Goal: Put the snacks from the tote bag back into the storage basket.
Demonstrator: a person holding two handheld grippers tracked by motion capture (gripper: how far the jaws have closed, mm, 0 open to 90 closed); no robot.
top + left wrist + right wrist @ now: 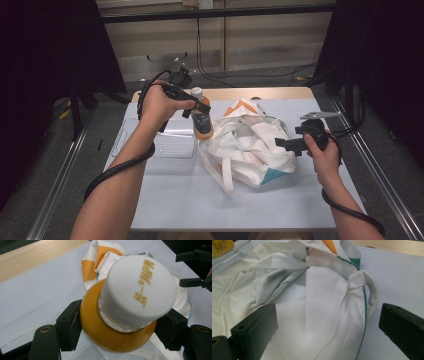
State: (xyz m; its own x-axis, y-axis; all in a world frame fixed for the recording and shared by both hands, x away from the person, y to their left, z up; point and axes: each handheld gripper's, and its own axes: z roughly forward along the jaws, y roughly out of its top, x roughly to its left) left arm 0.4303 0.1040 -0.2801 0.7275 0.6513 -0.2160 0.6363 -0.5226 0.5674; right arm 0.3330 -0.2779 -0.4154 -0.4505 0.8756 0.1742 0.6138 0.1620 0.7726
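1. Nearest the person, the right gripper [285,143] sits at the right edge of the white cloth bag [250,145]; in the right gripper view its jaws stand apart with the bag's fabric [322,315] and a hem loop between them — not clamped.
2. The bag lies crumpled mid-table [200,200], showing orange and teal patches.
3. Just left of it lies a clear plastic box [167,142].
4. Farther back, the left gripper [197,107] clamps an orange bottle [100,325] below its white cap [140,287] — held beside the bag's left edge.
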